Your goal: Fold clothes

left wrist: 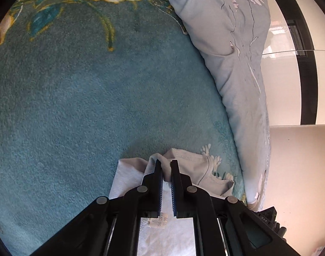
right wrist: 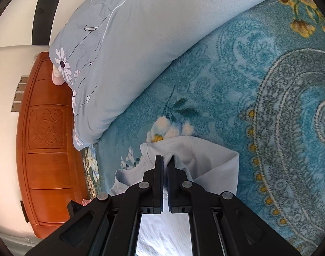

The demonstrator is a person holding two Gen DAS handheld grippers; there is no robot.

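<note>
I hold a pale shirt (left wrist: 184, 166) with both tools, and it lies on the teal blanket (left wrist: 87, 106), near the long grey-blue pillow (left wrist: 232, 49) with daisies on it. My left gripper (left wrist: 166, 164) is almost closed, and a bunched bit of the shirt sits pinched between its tips. My right gripper (right wrist: 165, 160) is almost closed too, with a thin fold of the shirt (right wrist: 205, 162) squeezed in its jaws. I think the shirt is light and very soft. It is floppy, so it will sag and wrinkle if I lift it by one spot. It looks a bit smooth, so a thin pinch could slip out. I think the best places to hold are the thick sewn edges, like the neck seam or a hem, one in each tool, so the cloth hangs flat between them. The left view shows me a small size label (left wrist: 158, 220) low down between the arms of the tool, and the white wall beyond the pillow. The right view does not show that label. It shows me a brown wooden headboard (right wrist: 47, 140) on the far side of the pillow, and a big curly pattern (right wrist: 290, 117) on the blanket, well away from the pillow. I cannot see the whole shirt in either view.
</note>
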